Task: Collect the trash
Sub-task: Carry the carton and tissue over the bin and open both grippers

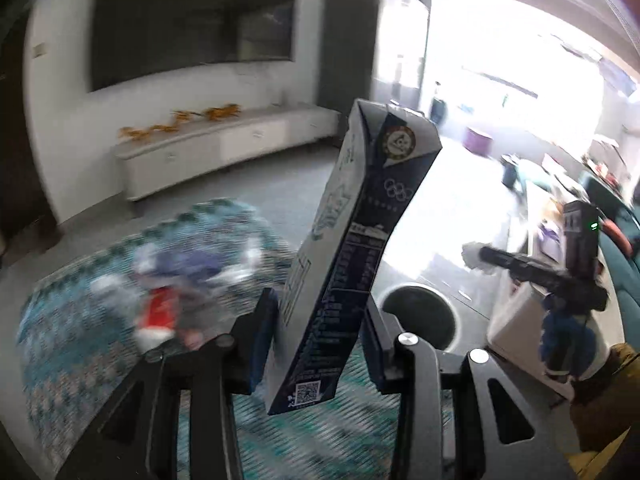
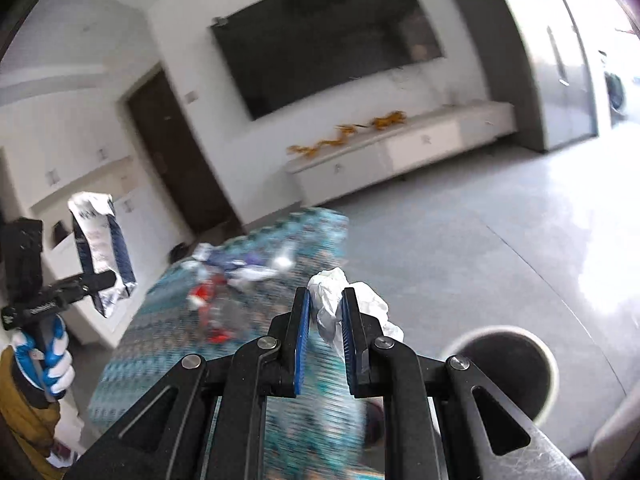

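My left gripper (image 1: 320, 312) is shut on a tall blue and white drink carton (image 1: 356, 240), held upright in the air; the carton also shows at the left of the right wrist view (image 2: 102, 252). My right gripper (image 2: 325, 300) is shut on a crumpled white tissue (image 2: 332, 300); the right gripper shows at the right of the left wrist view (image 1: 476, 258) with the tissue at its tip. A round dark trash bin (image 1: 418, 320) with a white rim stands on the floor just right of the carton, and low right in the right wrist view (image 2: 504, 372).
A teal patterned rug (image 1: 100, 320) holds a blurred pile of wrappers (image 1: 172, 292), also seen in the right wrist view (image 2: 224, 280). A white low cabinet (image 1: 216, 148) and a wall TV (image 1: 192, 20) stand behind. A cluttered white table (image 1: 548, 216) is at the right.
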Demonstrator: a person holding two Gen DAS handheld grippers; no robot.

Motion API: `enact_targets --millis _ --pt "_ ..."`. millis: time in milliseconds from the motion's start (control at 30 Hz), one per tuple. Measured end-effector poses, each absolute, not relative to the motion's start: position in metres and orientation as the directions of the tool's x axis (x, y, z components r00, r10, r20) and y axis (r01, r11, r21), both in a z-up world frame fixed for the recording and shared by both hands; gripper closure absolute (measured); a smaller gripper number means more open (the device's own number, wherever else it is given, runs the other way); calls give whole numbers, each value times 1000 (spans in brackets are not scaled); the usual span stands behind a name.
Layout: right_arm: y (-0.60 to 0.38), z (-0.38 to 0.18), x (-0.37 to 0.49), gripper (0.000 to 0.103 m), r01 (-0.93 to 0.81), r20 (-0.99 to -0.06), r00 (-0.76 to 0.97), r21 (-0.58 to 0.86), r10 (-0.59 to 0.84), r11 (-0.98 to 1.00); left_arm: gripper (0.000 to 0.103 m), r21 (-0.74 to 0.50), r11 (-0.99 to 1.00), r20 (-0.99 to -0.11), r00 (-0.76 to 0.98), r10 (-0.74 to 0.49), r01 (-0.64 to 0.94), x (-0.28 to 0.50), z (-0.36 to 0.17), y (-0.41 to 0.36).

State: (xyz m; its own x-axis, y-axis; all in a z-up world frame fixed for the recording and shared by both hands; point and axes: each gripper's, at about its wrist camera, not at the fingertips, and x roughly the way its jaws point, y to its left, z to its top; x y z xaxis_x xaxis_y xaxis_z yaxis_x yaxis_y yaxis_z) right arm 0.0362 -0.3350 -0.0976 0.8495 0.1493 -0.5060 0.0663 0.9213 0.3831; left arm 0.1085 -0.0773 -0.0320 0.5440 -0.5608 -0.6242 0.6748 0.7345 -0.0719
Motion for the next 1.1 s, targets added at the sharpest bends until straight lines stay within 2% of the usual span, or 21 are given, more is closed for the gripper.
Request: enact_targets --millis 267,500,733,800,867,1100 --pt "-423 -172 28 88 261 -593 800 477 89 840 65 -138 597 -722 332 -607 790 129 -88 -235" --pt "-460 -230 41 87 343 -647 755 528 106 776 65 -181 576 -821 200 -535 797 146 -155 -331" --pt "-476 -264 52 80 392 -689 718 521 102 759 63 -283 612 -856 93 -508 739 166 -204 -364" --pt "-476 -270 55 67 407 -702 706 515 98 754 57 -319 610 -854 59 -516 725 170 -213 -370" --pt "-477 -274 53 59 417 -709 699 510 93 752 44 -338 612 -850 47 -524 715 173 -216 -372" --pt "-480 -282 45 55 442 -726 683 495 77 748 44 -336 613 -844 61 -533 715 168 -214 -369"
